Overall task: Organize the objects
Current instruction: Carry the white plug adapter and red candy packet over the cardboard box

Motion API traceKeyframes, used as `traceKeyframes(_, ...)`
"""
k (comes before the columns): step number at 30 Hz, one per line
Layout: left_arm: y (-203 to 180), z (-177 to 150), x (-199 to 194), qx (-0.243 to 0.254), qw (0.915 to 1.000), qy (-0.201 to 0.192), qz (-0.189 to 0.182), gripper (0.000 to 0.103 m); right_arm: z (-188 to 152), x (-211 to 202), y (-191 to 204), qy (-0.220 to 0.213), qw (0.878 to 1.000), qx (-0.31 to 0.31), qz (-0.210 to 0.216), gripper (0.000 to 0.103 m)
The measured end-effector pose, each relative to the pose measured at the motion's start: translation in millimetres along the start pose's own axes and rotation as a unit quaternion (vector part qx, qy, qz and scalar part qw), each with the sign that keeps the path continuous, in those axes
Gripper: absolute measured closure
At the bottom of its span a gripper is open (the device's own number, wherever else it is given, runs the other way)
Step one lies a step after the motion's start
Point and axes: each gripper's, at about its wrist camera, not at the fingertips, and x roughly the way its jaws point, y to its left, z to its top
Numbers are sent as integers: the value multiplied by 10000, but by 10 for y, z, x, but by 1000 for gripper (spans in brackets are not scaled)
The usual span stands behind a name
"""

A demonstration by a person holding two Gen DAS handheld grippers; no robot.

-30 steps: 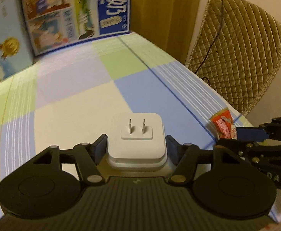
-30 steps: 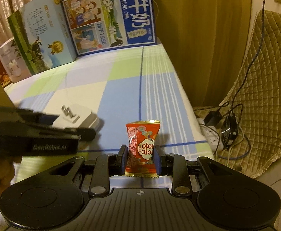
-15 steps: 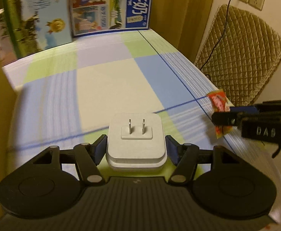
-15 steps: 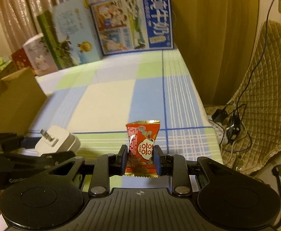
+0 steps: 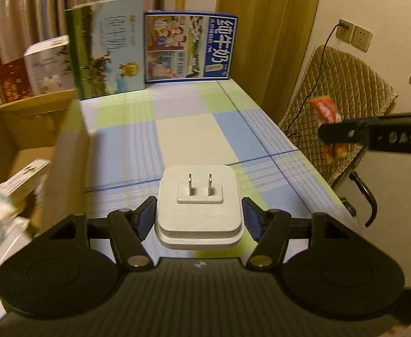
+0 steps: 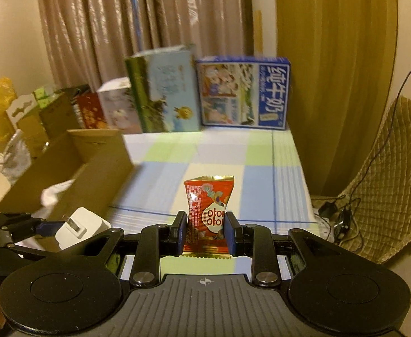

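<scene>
My left gripper (image 5: 200, 213) is shut on a white plug adapter (image 5: 199, 196), prongs facing forward, held above the near end of the checked tablecloth (image 5: 194, 129). My right gripper (image 6: 205, 229) is shut on a red candy packet (image 6: 209, 210), held upright in the air above the table. The packet also shows in the left wrist view (image 5: 326, 112), off to the right. The adapter also shows in the right wrist view (image 6: 79, 226), low at the left. An open cardboard box (image 6: 87, 168) stands at the table's left, with white items (image 5: 14, 191) inside.
Milk cartons (image 5: 190, 52) and other boxes (image 5: 48, 66) stand in a row along the table's far edge before curtains. A quilted chair (image 5: 343, 98) with a cable stands right of the table. Chargers and cables (image 6: 334, 216) lie on the floor.
Both grippers have risen and pulled back from the table, each still holding its object. The cardboard box at the left has come into view.
</scene>
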Motion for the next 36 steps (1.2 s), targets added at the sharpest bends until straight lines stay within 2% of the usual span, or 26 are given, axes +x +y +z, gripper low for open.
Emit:
traceKeyframes(5, 131, -166, -444, -118, 9998, -94, 113, 43, -205, -240, 332, 34, 9998, 103, 160, 78)
traceKeyframes(12, 378, -433, -981, -242, 9988, -160, 393, 43, -524, -367, 754, 151, 9988, 327, 345, 78)
traceKeyframes(20, 777, -773, -1485, -456, 9952, -171, 851, 43, -705, -325, 1363, 253, 9975, 52, 659, 78)
traceKeyframes(30, 1199, -1050, -1807, -707, 9900, -172, 1212, 43, -792, -253, 1870, 323, 9953, -240, 876, 78)
traceKeyframes(36, 1374, -1134, -1878, -834, 9882, -170, 1274, 43, -818, -174, 2075, 403, 9941, -381, 935, 78)
